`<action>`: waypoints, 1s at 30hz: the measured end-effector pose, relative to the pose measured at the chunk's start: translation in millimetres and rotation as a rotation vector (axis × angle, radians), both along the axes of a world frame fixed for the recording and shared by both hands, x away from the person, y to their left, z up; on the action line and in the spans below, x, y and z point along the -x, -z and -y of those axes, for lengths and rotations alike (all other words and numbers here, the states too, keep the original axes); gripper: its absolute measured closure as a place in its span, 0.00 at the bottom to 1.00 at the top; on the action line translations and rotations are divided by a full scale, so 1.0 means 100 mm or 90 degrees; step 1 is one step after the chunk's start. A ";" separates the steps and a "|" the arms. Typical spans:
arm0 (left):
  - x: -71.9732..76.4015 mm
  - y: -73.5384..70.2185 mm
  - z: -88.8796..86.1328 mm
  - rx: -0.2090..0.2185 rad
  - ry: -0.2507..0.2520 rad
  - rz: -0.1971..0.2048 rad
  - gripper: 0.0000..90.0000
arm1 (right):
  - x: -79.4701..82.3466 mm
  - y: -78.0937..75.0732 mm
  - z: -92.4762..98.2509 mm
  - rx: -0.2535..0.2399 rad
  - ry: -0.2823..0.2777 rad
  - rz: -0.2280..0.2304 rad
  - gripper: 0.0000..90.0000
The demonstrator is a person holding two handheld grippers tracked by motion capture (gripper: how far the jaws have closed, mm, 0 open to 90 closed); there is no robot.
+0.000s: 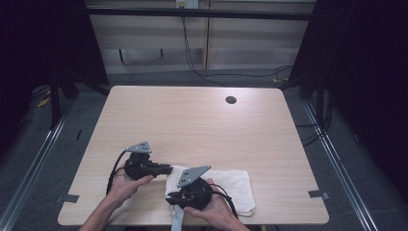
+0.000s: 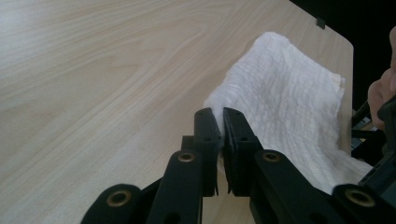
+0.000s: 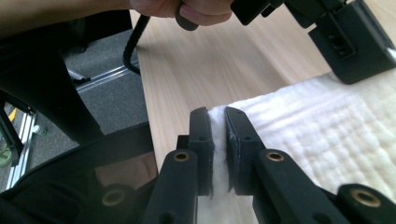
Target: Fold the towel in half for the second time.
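In the high view we see a white towel (image 1: pixel 226 185) lying folded near the 6 o'clock edge of the wooden surface (image 1: pixel 202 120). The left gripper (image 1: pixel 168 169) meets the towel's 9 o'clock end, and the right gripper (image 1: pixel 169 198) is at its near left corner.

In the left gripper view, we find the left gripper (image 2: pixel 219 122) pinching a corner of the towel (image 2: pixel 285 98), which rises a little from the surface (image 2: pixel 102 74).

In the right gripper view, the right gripper (image 3: pixel 218 120) pinches the towel's (image 3: pixel 317 126) edge beside the surface's (image 3: pixel 205 65) border. The left gripper is at 1 o'clock.
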State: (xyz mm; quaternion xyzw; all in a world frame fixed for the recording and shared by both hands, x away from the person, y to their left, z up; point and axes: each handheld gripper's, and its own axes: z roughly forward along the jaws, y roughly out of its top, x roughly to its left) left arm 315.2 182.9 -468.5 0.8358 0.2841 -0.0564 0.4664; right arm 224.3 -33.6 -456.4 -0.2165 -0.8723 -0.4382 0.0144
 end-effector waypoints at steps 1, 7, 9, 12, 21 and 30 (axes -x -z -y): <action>0.00 -0.05 -0.05 0.003 -0.006 0.004 0.94 | -0.01 -0.01 -0.02 -0.003 0.000 0.000 0.92; 0.05 -0.16 -0.21 0.001 -0.035 0.021 0.94 | -0.05 -0.09 -0.16 -0.017 -0.011 -0.005 0.92; 0.05 -0.18 -0.29 -0.006 -0.041 0.020 0.94 | -0.06 -0.14 -0.22 -0.016 -0.018 0.003 0.92; 0.07 -0.24 -0.43 -0.015 -0.053 0.026 0.94 | -0.07 -0.20 -0.31 -0.022 -0.025 0.014 0.92; 0.01 -0.44 -0.43 0.000 -0.059 0.010 0.95 | -0.01 -0.36 -0.47 -0.069 -0.009 0.055 0.92; -0.08 -0.37 -0.07 -0.014 -0.029 0.007 0.95 | -0.01 -0.28 -0.07 -0.072 0.034 0.035 0.92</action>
